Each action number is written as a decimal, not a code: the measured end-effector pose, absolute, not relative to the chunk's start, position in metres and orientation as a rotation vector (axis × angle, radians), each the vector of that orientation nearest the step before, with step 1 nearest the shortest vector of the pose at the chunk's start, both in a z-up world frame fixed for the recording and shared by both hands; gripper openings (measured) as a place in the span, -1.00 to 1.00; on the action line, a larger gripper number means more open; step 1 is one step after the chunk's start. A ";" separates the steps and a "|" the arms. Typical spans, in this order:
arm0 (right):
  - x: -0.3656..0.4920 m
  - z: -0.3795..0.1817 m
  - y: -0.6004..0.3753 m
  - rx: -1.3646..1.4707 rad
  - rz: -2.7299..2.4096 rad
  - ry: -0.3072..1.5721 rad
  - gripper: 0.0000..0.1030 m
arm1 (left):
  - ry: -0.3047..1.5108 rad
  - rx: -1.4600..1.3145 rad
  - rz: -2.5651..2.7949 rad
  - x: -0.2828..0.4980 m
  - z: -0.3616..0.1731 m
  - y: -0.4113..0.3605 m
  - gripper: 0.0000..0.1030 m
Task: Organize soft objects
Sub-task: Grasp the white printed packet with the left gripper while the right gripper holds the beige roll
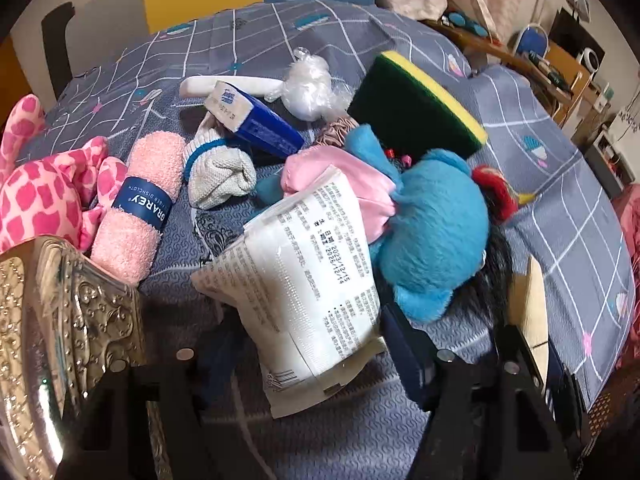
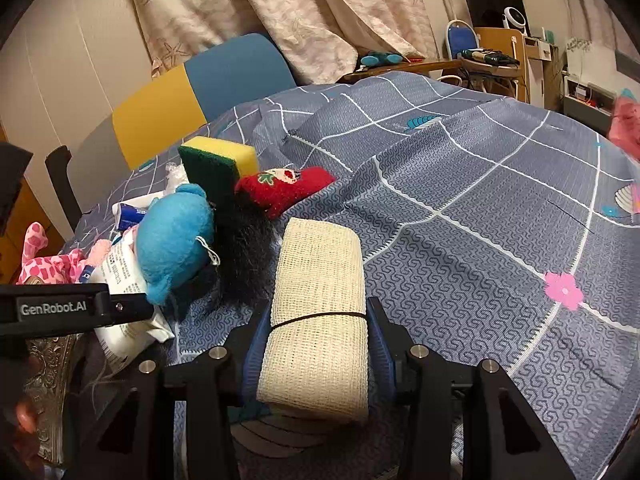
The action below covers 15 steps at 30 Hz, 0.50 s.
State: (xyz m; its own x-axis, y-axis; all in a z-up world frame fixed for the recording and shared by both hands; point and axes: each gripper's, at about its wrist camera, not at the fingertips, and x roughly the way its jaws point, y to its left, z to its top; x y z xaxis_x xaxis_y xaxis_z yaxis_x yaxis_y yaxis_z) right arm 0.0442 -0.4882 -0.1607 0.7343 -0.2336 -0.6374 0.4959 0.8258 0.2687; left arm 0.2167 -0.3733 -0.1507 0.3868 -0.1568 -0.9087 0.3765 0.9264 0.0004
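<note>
A pile of soft things lies on the grey patterned bedspread point(image 1: 224, 64). My left gripper point(image 1: 316, 340) is shut on a white printed tissue pack point(image 1: 308, 276). Beyond it lie a blue plush toy point(image 1: 432, 224), a green and yellow sponge point(image 1: 420, 108), a rolled pink dishcloth point(image 1: 136, 204), a white rolled sock point(image 1: 218, 176) and a pink spotted plush point(image 1: 44, 196). My right gripper point(image 2: 318, 344) is shut on a cream mesh cloth roll point(image 2: 318, 304) tied with a black band. In the right wrist view the blue plush point(image 2: 176, 236), the sponge point(image 2: 216, 164) and a red sock point(image 2: 284, 190) lie to its left.
An ornate silver container point(image 1: 48, 328) stands at the lower left. A blue tissue box point(image 1: 256, 120) and a crumpled plastic bag point(image 1: 308, 88) lie farther back. A black furry item point(image 2: 244, 248) lies beside the cloth roll. Chairs and cluttered shelves point(image 2: 500, 52) stand beyond the bed.
</note>
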 end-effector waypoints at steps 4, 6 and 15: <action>0.044 -0.161 -0.488 0.448 -0.414 0.623 -0.09 | 1.096 0.180 -0.353 0.218 -0.154 -0.367 0.22; 0.044 -0.162 -0.488 0.449 -0.414 0.623 -0.09 | 1.101 0.161 -0.368 0.216 -0.152 -0.363 0.17; 0.045 -0.162 -0.488 0.434 -0.422 0.629 -0.09 | 1.110 0.028 -0.511 0.185 -0.130 -0.336 0.14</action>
State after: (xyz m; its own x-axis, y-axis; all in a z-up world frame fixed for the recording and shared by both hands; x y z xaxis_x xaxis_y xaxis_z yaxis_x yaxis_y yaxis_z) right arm 0.0449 -0.4879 -0.1617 0.7309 -0.2423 -0.6380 0.4985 0.8281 0.2566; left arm 0.1854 -0.3356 -0.1297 0.3418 -0.3792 -0.8599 0.4066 0.8846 -0.2284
